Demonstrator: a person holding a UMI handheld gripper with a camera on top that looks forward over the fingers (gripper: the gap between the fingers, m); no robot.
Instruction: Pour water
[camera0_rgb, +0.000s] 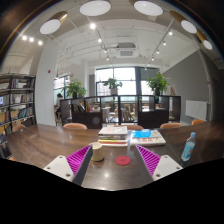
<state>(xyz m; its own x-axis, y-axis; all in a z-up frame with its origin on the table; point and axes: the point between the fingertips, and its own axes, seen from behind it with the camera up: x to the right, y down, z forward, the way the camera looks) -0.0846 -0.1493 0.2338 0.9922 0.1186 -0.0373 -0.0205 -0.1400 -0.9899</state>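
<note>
Hand-held gripper (112, 160), as I held it released over tabletop (40, 140); blue bottle (189, 148) stood beyond, well apart.

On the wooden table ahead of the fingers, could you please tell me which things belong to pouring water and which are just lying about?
For the job:
- blue plastic bottle
- small tan cup, just ahead of the open fingers
- gripper

Lying about:
- stack of books and papers
- small red round object
- green potted plants beyond the table

Hand-held gripper (113, 160) level, fingers (80, 158) spread wide apart, nothing btwn them.
</note>
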